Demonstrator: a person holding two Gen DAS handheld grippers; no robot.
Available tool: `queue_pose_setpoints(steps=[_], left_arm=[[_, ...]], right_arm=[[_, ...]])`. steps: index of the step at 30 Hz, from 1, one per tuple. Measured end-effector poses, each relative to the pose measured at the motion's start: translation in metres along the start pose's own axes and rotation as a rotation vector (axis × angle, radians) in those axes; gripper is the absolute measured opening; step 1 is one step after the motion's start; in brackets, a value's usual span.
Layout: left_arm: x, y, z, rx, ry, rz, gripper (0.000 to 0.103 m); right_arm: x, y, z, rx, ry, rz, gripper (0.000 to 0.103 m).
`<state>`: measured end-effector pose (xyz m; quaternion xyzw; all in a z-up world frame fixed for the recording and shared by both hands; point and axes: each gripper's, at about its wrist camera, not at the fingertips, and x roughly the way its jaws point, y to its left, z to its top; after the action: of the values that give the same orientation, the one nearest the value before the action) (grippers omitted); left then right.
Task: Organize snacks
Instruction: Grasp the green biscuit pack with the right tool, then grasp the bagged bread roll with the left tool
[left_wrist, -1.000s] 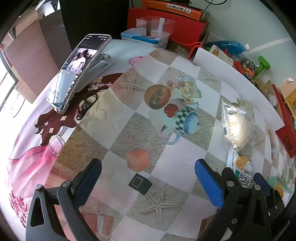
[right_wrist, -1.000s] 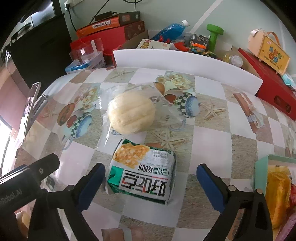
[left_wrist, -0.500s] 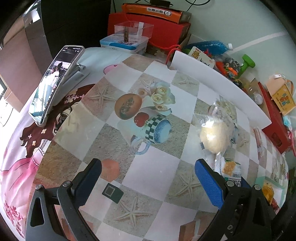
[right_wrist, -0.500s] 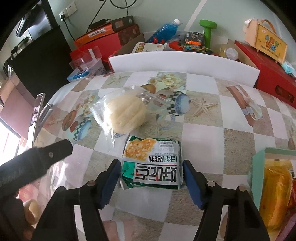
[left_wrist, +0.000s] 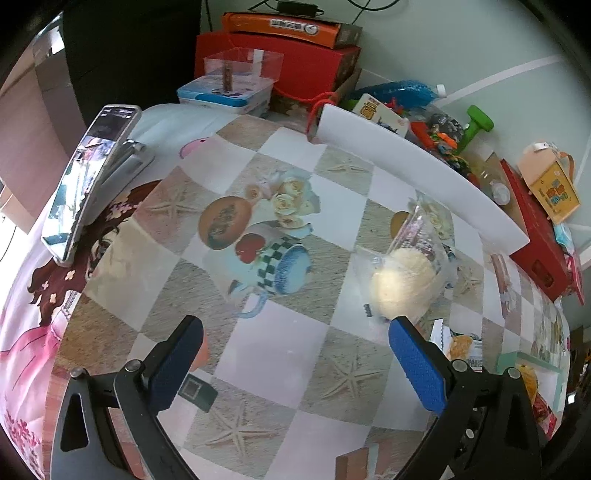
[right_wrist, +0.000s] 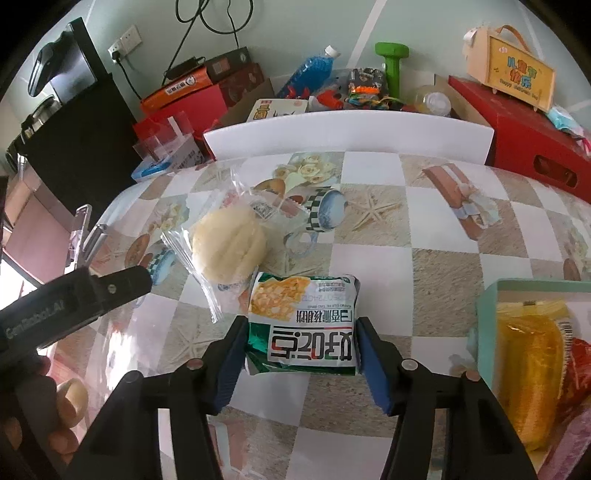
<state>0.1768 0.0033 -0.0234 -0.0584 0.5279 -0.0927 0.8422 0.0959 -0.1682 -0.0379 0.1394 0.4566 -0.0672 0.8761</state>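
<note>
A green and white snack pack lies on the patterned tablecloth between the blue pads of my right gripper. The jaws are closing and both pads touch the pack's sides. A pale round bun in a clear bag lies just behind it to the left. A teal box holding yellow and red packets stands to the right. My left gripper hangs open over bare tablecloth, with nothing between its fingers. The bun sits just beyond its right finger, and the snack pack shows behind that finger.
A phone on a stand leans at the table's left. A white board lines the far edge, with red boxes, bottles and toys behind it. A small black square lies by the left finger. A person's hand holds the left gripper.
The right jaws have closed from wide apart onto the snack pack's sides. The left gripper has shifted towards the bun, still open; the phone now sits farther off to its left.
</note>
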Motion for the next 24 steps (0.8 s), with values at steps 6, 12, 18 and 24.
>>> queue_pose_setpoints(steps=[6, 12, 18, 24], left_arm=[[0.005, -0.008, 0.006, 0.006, 0.005, -0.041, 0.100], [0.017, -0.027, 0.013, 0.015, 0.027, -0.144, 0.100], [0.030, -0.043, 0.026, 0.048, 0.023, -0.143, 0.100], [0.044, -0.055, 0.037, 0.090, 0.041, -0.156, 0.100]], right_arm=[[-0.009, -0.008, 0.003, 0.008, -0.029, -0.003, 0.060], [-0.009, -0.018, 0.004, 0.033, -0.031, -0.007, 0.060], [-0.007, -0.022, 0.004, 0.045, -0.032, -0.004, 0.060], [-0.003, -0.025, 0.003, 0.053, -0.021, -0.003, 0.060]])
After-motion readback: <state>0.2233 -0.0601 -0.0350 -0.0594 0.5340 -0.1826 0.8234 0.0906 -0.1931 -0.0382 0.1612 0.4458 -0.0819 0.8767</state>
